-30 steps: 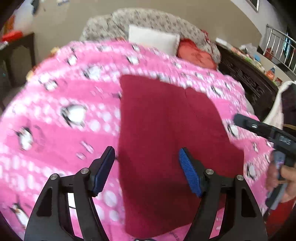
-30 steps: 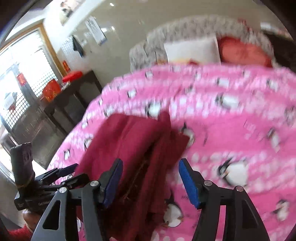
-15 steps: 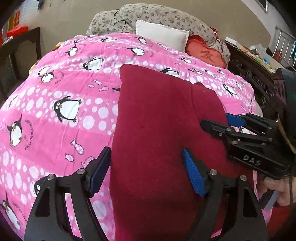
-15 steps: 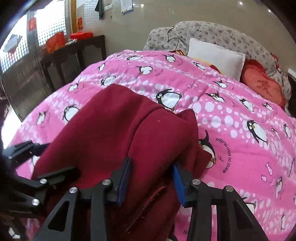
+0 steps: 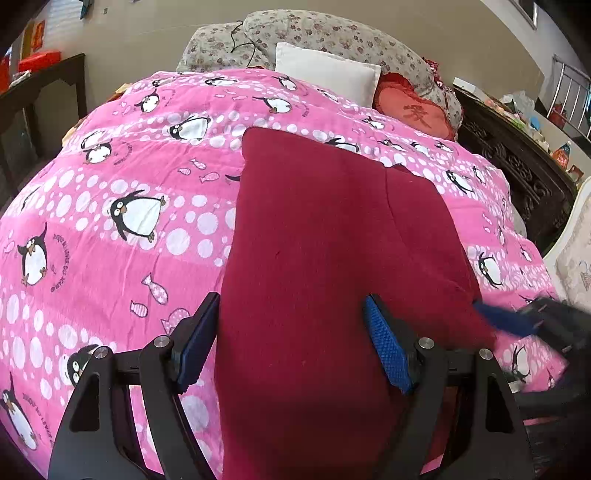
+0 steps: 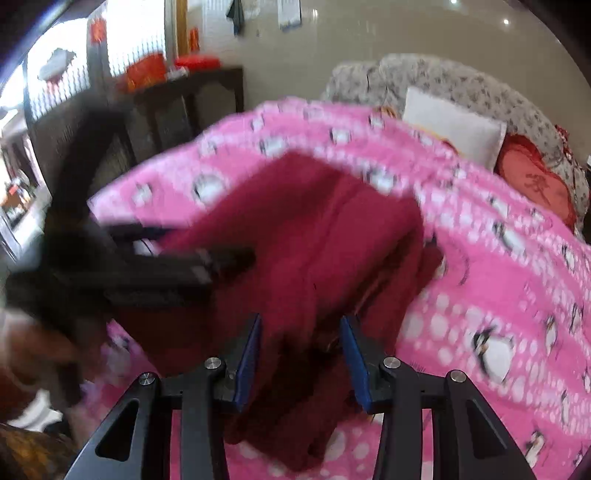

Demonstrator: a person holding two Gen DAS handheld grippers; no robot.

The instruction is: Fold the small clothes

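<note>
A dark red garment (image 5: 325,266) lies folded lengthwise on the pink penguin blanket (image 5: 122,206). My left gripper (image 5: 291,343) is open, its blue pads straddling the garment's near part. In the right wrist view the garment (image 6: 314,251) is blurred by motion. My right gripper (image 6: 301,354) has its jaws partly closed around the garment's near right edge, with cloth between the pads; the grip is not clear. The left gripper appears blurred in the right wrist view (image 6: 177,266), and a blue pad of the right gripper shows in the left wrist view (image 5: 506,321).
Pillows lie at the head of the bed: a white one (image 5: 328,74), a red one (image 5: 417,110), and a floral one (image 5: 332,33). Dark wooden furniture (image 5: 517,166) stands to the right and a dark table (image 6: 192,92) to the left.
My right gripper has swung out to the garment's right edge and pulled back, its view now blurred. Its jaws narrowed over the second. My left gripper stayed open and nearly still.
</note>
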